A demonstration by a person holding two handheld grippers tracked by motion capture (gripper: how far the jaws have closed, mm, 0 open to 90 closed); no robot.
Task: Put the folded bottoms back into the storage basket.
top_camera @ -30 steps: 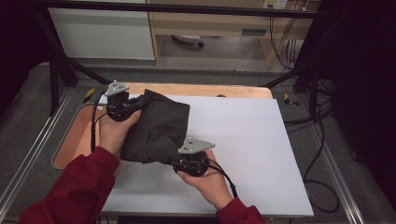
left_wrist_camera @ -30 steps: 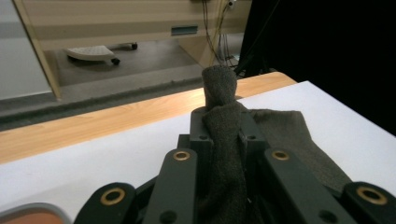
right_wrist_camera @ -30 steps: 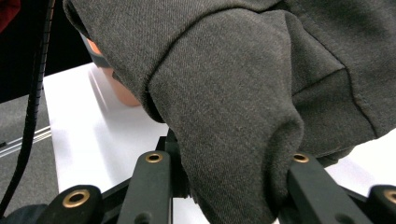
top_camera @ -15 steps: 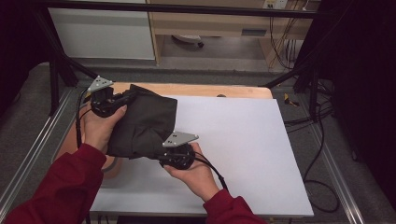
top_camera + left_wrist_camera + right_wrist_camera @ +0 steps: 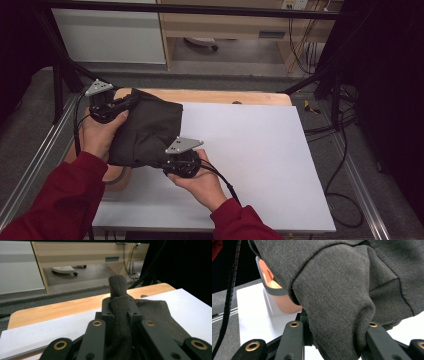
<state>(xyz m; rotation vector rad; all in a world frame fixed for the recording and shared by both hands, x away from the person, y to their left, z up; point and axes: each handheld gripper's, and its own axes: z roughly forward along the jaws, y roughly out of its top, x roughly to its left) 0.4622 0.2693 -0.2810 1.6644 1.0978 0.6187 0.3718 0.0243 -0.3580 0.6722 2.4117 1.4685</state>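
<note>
Both grippers, left [image 5: 118,106] and right [image 5: 172,161], clamped the dark cloth [image 5: 147,129] over the basket [image 5: 277,293]; lowering seemed next.

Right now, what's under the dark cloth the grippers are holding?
Under the cloth sits an orange bin with a grey rim, on the white sheet. Its near edge shows in the high view too. The cloth covers most of it, so its inside is hidden.

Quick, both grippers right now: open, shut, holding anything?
Left gripper: shut on the dark cloth.
Right gripper: shut on the same dark cloth.
</note>
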